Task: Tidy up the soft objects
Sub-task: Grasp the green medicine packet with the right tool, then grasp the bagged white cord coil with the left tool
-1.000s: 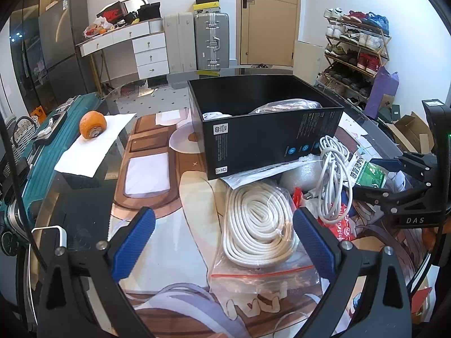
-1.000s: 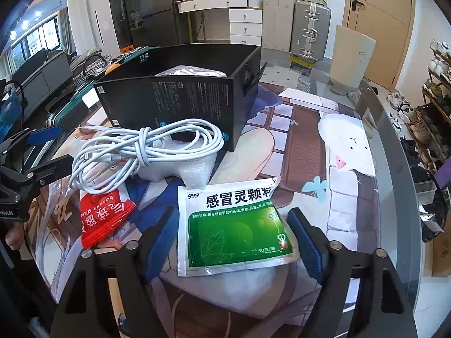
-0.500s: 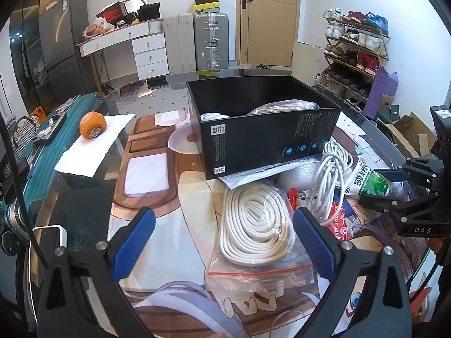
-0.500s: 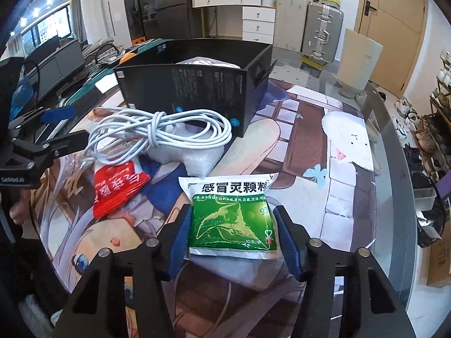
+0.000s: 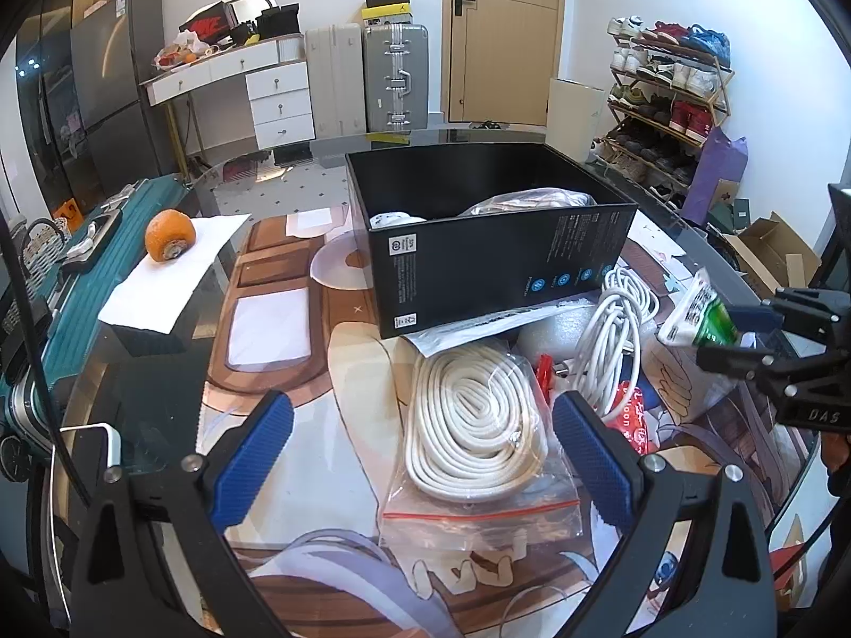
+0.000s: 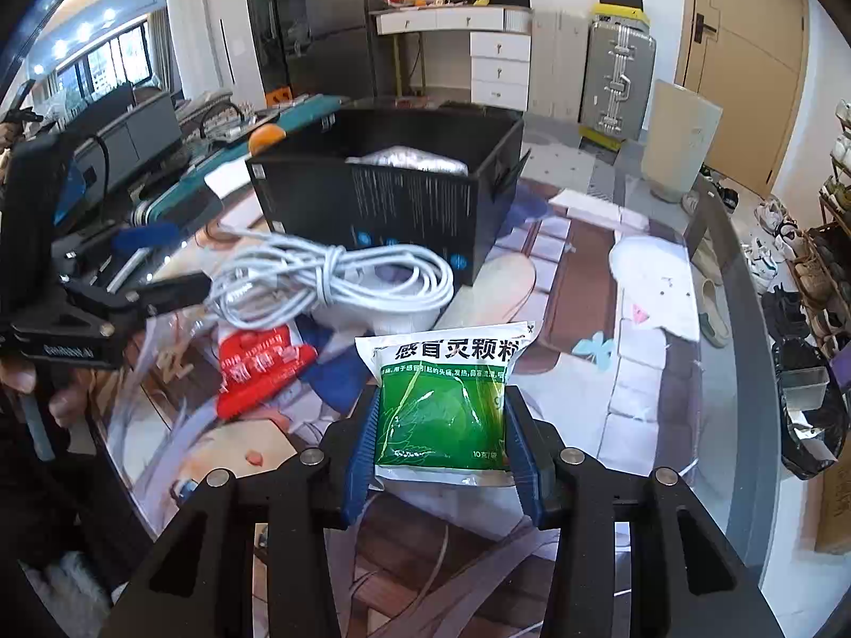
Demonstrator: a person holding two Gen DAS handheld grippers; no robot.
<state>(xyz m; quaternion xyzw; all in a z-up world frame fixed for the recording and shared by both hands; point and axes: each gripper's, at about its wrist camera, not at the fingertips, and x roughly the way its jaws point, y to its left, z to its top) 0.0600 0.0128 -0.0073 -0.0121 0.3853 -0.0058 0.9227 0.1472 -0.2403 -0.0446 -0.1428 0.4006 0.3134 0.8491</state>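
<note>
My right gripper (image 6: 442, 444) is shut on a green and white medicine sachet (image 6: 444, 399) and holds it lifted above the table; it also shows in the left wrist view (image 5: 702, 313). My left gripper (image 5: 423, 457) is open and empty, just in front of a clear zip bag of coiled white rope (image 5: 470, 425). A bundled white cable (image 5: 617, 329) and a red packet (image 6: 260, 367) lie beside it. A black open box (image 5: 500, 260) stands behind, holding bagged items.
An orange (image 5: 170, 234) sits on white paper (image 5: 175, 276) at the left. The glass table's printed mat (image 5: 319, 452) lies under everything. A shoe rack (image 5: 670, 101), suitcases (image 5: 396, 80) and a dresser (image 5: 250, 90) stand in the room beyond.
My right gripper has closed on the green sachet and lifted it off the table. The left gripper has barely moved.
</note>
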